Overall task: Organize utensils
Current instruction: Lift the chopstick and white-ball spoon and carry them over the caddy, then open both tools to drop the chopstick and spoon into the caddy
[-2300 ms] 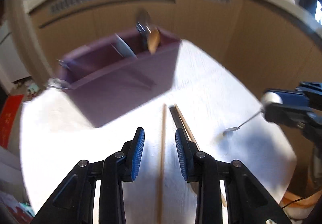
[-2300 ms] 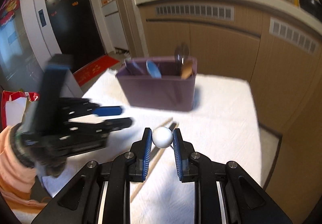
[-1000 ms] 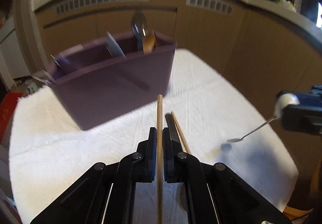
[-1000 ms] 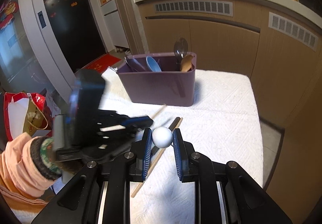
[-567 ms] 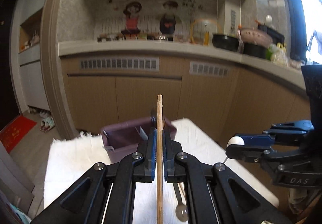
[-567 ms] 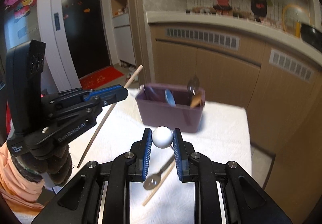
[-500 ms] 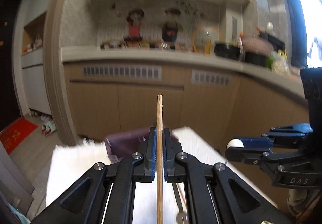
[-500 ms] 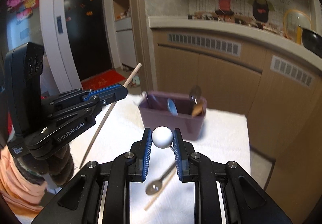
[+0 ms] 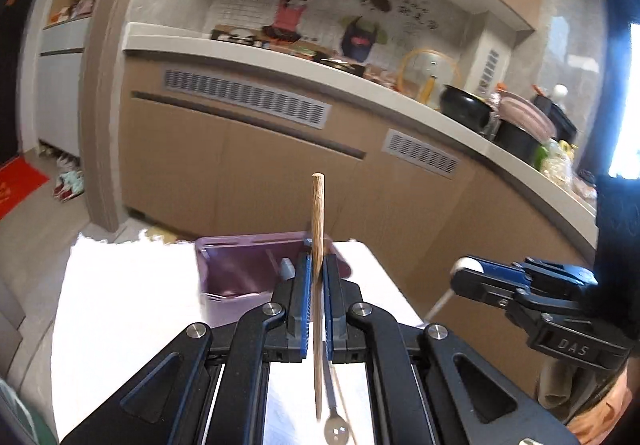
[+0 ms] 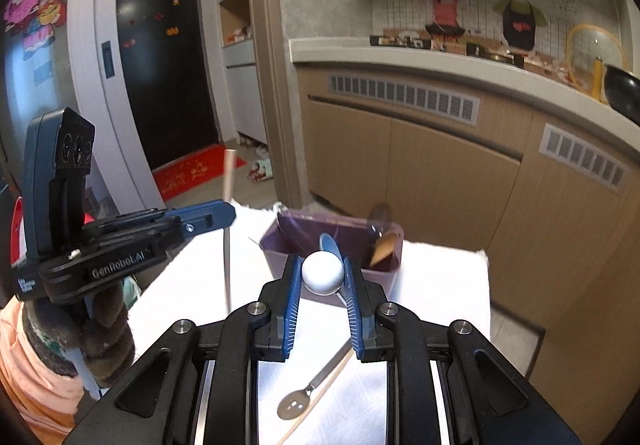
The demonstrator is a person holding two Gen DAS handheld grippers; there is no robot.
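My left gripper (image 9: 316,277) is shut on a wooden chopstick (image 9: 318,245) and holds it upright in the air, short of the purple utensil box (image 9: 240,265). In the right wrist view the left gripper (image 10: 216,217) holds the chopstick (image 10: 227,245) left of the box (image 10: 316,245). My right gripper (image 10: 322,277) is shut on the white ball end (image 10: 322,272) of a utensil that hangs down; it shows in the left wrist view (image 9: 466,269) too. The box holds a blue spoon (image 10: 330,245), a wooden spoon (image 10: 384,245) and a metal spoon.
A metal spoon (image 10: 308,393) and another chopstick (image 10: 320,401) lie on the white cloth-covered table (image 10: 440,285); the spoon also shows in the left wrist view (image 9: 334,417). Kitchen cabinets (image 10: 440,149) stand behind the table. The table's edge is to the right.
My left gripper closed on the chopstick, lifted it off the table and turned it upright. My right gripper rose with the ball-ended utensil. Both now stand nearer the box.
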